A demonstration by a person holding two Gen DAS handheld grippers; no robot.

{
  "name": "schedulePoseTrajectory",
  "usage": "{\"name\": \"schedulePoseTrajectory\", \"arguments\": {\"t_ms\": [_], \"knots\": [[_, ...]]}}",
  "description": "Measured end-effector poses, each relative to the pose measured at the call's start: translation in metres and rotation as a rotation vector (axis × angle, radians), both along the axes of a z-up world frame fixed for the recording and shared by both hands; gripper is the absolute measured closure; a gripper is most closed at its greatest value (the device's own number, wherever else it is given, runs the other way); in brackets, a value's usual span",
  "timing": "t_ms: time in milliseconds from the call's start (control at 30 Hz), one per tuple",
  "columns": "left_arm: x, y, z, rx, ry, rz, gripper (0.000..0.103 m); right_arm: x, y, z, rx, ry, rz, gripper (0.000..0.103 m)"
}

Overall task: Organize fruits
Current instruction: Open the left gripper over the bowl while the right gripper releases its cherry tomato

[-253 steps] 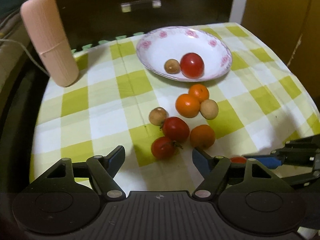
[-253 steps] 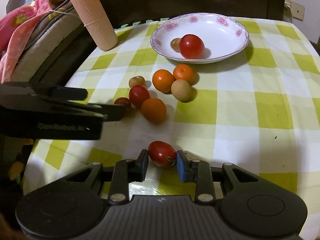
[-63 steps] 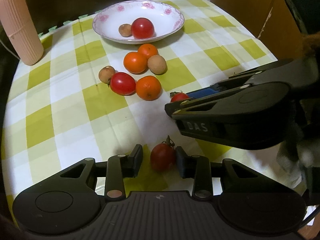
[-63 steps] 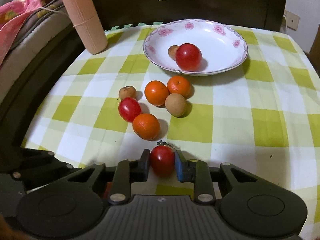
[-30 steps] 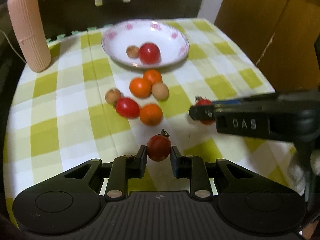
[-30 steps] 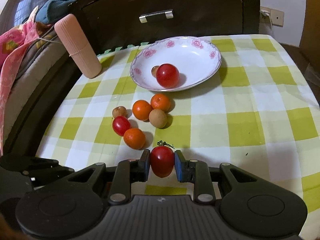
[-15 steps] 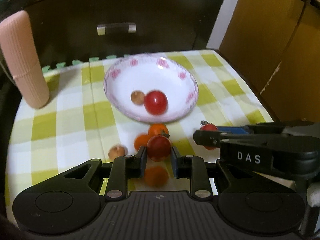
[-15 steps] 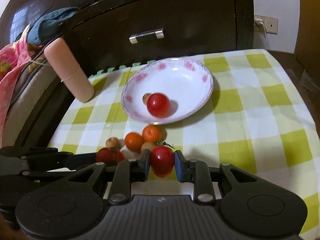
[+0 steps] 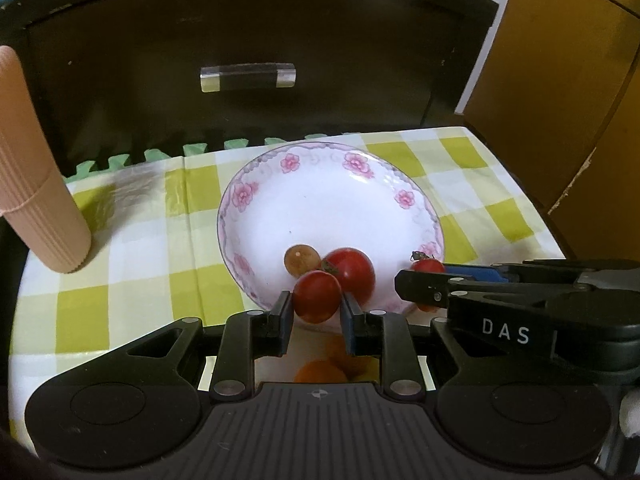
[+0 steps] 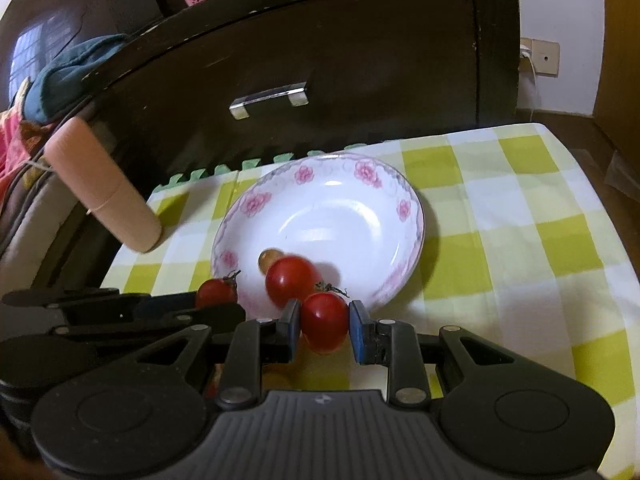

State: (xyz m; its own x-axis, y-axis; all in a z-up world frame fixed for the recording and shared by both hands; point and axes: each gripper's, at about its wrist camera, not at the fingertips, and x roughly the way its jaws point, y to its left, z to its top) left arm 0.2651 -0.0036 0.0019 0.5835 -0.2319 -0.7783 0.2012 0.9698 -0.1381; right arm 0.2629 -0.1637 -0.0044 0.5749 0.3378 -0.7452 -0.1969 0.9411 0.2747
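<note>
A white bowl with pink flowers (image 9: 320, 184) (image 10: 340, 196) stands on the checked tablecloth and holds a big red tomato (image 9: 352, 270) (image 10: 290, 280) and a small brown fruit (image 9: 301, 258) (image 10: 269, 257). My left gripper (image 9: 316, 312) is shut on a small red tomato (image 9: 317, 296) at the bowl's near rim. My right gripper (image 10: 324, 326) is shut on another small tomato (image 10: 324, 326), also at the near rim. Each gripper shows in the other's view, the right one (image 9: 424, 280) beside the left, the left one (image 10: 214, 300) beside the right.
A pink ribbed cylinder (image 9: 36, 200) (image 10: 104, 196) stands at the table's left back. A dark cabinet with a metal handle (image 9: 248, 78) (image 10: 269, 100) is right behind the table. Orange fruits (image 9: 320, 372) lie on the cloth under the left gripper.
Both grippers have moved forward and up to the bowl's near rim, each still holding its tomato. The loose fruits on the cloth have slipped below the fingers.
</note>
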Motion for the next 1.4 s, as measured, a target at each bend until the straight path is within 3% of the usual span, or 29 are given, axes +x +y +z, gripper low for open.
{"name": "schedulePoseTrajectory", "arguments": {"t_ms": [333,1000,1400], "knots": [[0.016,-0.001,-0.009,0.003,0.019,0.004,0.072,0.026,0.001,-0.015,0.001,0.020,-0.011,0.078],[0.042,0.000,-0.008,0.006,-0.042,0.023,0.070,0.059,-0.001,-0.025,0.026,0.005,-0.030,0.078],[0.049,0.000,-0.011,-0.002,-0.048,0.030,0.058,0.073,-0.004,-0.031,0.034,0.024,-0.040,0.077]]}}
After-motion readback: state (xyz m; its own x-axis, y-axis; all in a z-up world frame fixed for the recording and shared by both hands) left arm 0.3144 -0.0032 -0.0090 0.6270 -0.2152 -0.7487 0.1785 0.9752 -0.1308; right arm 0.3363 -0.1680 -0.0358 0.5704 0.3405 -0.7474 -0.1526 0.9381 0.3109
